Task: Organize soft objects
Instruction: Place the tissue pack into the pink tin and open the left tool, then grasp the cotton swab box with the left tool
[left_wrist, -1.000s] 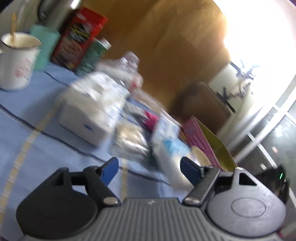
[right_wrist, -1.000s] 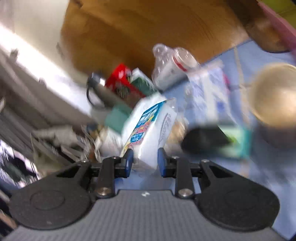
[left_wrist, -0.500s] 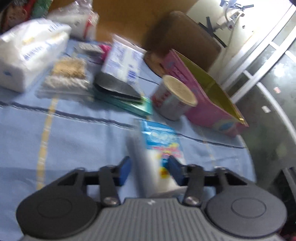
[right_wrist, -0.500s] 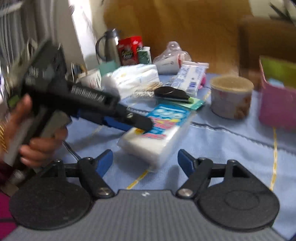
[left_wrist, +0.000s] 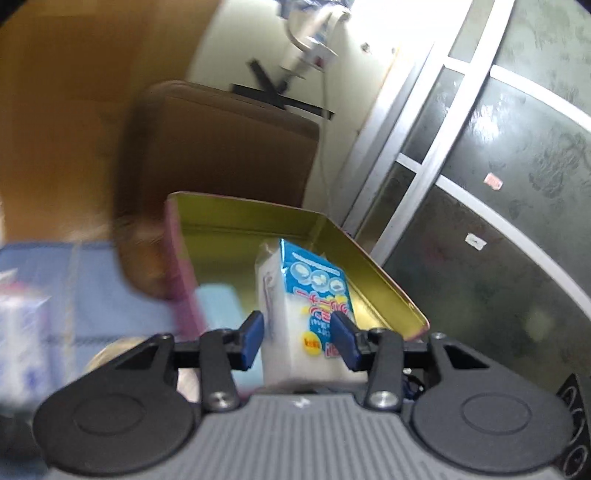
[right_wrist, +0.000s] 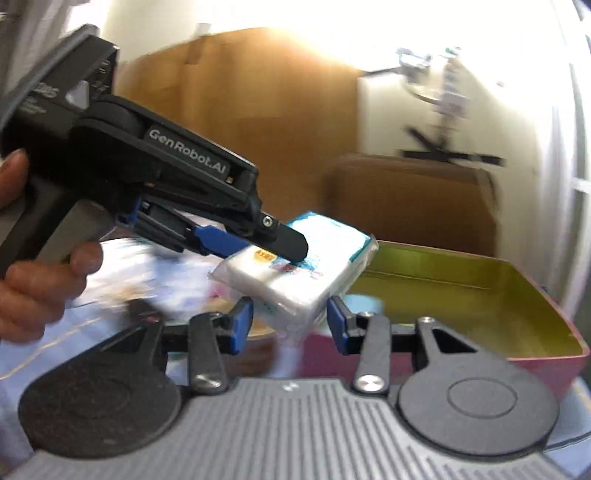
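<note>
My left gripper (left_wrist: 297, 338) is shut on a white tissue pack (left_wrist: 304, 314) with a blue printed label and holds it in the air, just in front of the open pink box (left_wrist: 303, 225) with a gold inside. In the right wrist view the same left gripper (right_wrist: 266, 247) grips the tissue pack (right_wrist: 314, 266) above the table, beside the pink box (right_wrist: 461, 295). My right gripper (right_wrist: 290, 328) is open and empty, just under and behind the pack.
A blue tablecloth (left_wrist: 92, 280) covers the table. A blurred white and blue carton (left_wrist: 22, 339) stands at the left. A brown chair back (left_wrist: 221, 147) rises behind the box. A glass door (left_wrist: 498, 221) is at the right.
My left gripper has lifted the tissue pack off the cloth and carried it right, up to the pink box. My right gripper stays open and follows.
</note>
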